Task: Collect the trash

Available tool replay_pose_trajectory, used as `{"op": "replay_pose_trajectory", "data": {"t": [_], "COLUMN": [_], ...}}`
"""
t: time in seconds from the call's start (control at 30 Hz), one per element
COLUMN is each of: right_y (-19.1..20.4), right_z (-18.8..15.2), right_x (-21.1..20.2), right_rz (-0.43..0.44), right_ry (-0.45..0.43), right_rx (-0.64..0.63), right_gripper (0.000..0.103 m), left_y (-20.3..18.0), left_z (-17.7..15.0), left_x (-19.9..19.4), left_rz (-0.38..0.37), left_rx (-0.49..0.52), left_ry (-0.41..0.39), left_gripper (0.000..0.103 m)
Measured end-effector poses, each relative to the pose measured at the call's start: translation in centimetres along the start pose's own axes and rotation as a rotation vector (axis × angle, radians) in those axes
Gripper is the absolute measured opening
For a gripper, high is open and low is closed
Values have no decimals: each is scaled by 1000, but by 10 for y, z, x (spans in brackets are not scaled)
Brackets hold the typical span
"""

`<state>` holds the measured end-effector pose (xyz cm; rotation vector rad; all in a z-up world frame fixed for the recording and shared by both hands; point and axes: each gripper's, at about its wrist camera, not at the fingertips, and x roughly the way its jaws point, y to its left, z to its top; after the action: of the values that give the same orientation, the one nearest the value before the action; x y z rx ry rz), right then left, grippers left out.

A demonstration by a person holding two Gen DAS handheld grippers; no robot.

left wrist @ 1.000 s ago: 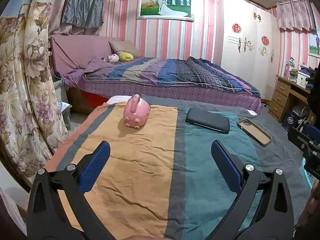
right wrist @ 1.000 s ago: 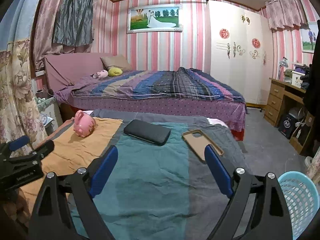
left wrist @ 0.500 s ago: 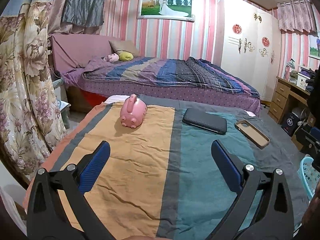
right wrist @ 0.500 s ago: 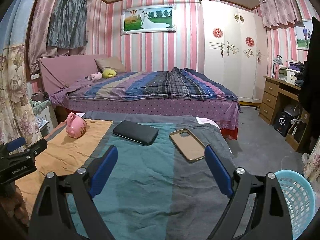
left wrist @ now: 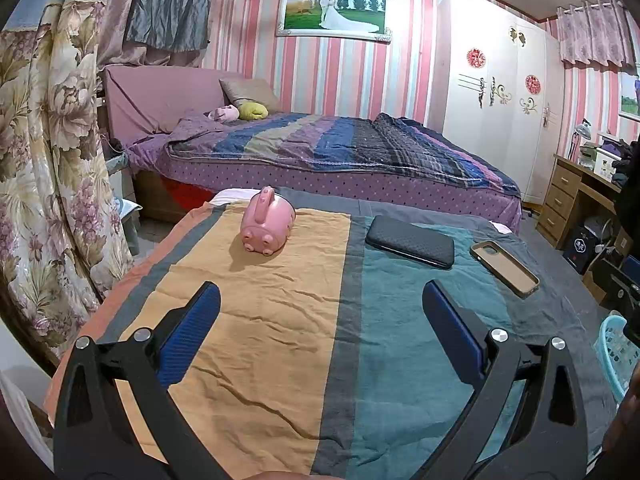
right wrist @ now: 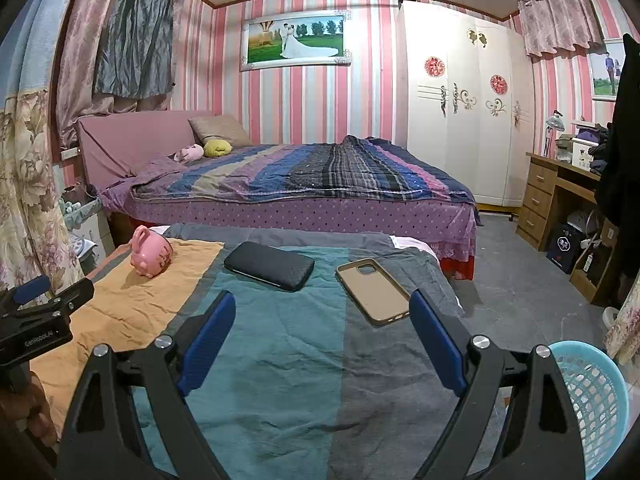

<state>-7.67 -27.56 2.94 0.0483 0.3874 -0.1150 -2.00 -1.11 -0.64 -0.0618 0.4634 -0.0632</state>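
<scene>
Since a second ago the right view has swung slightly toward the left, so the phone case now sits nearer its middle and more of the basket shows at the lower right; the left view has barely shifted.

At the far left hangs a floral curtain. Next comes the near bed, spread with a striped cloth in orange, grey and teal bands. On the orange band, toward the far edge, lies a pink piggy bank tipped on its side. The left tool hovers over the cloth, jaws spread wide with nothing between them. Further right, on the teal band, rests a black pouch, and just beyond it, apart from it, a tan phone case lies open side up on the grey band. The right tool hangs above the cloth, likewise gaping wide and empty, its right finger just beside the case's near corner in that view. A light-blue basket stands on the floor at the right.
</scene>
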Motion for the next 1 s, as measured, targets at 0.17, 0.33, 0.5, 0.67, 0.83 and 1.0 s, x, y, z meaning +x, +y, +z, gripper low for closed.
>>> {"op": "replay_pose_trajectory", "data": {"t": [0.17,0.33,0.5,0.67,0.83,1.0], "right_y": [1,2,1,2,2,2], "right_z": [-1,-1,-1,-2,-2,-2], "right_x": [0,0,0,0,0,0], "right_rz": [3,3,7,8,8,7], "right_ry": [-1,0,1,1,1,1], "right_rx": [-5,-10,-12,-14,-15,-16], "right_gripper": [87,87,87,87,87,87], "left_y": [1,1,0,-2,-2,-2], "left_z": [1,2,2,2,2,2], "left_x": [1,0,0,-1,0,1], "left_rz": [-6,-7,-9,-6,-2,-3], "left_rx": [5,5,6,16,19,12], "left_ry": [10,6,9,10,9,15], "left_gripper": [98,98,98,98,98,98]}}
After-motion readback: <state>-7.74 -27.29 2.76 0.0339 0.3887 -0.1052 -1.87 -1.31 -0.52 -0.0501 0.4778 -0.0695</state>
